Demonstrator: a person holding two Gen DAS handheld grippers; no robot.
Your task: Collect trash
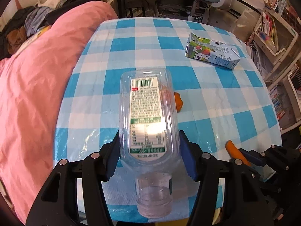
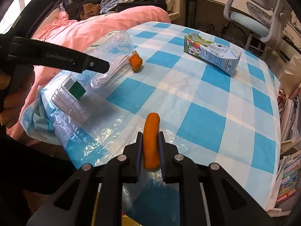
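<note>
My left gripper (image 1: 149,143) is shut on a clear empty plastic bottle (image 1: 148,116), its blue pads pressing the bottle's sides and the cap pointing back at the camera. In the right wrist view that bottle (image 2: 105,56) hangs tilted over the table's left edge under the left gripper (image 2: 75,60). My right gripper (image 2: 150,137) is shut on a long orange peel strip (image 2: 151,141), held just above the tablecloth. A second orange peel piece (image 2: 135,61) lies on the cloth by the bottle's base. A milk carton (image 2: 212,53) lies on its side at the far right.
The table carries a blue-and-white checked plastic cloth (image 2: 207,113). A pink quilt (image 1: 37,84) lies against its left side. An office chair (image 2: 254,18) stands behind it, and shelves of books (image 1: 272,30) stand to the right. A hand (image 2: 7,94) holds the left gripper.
</note>
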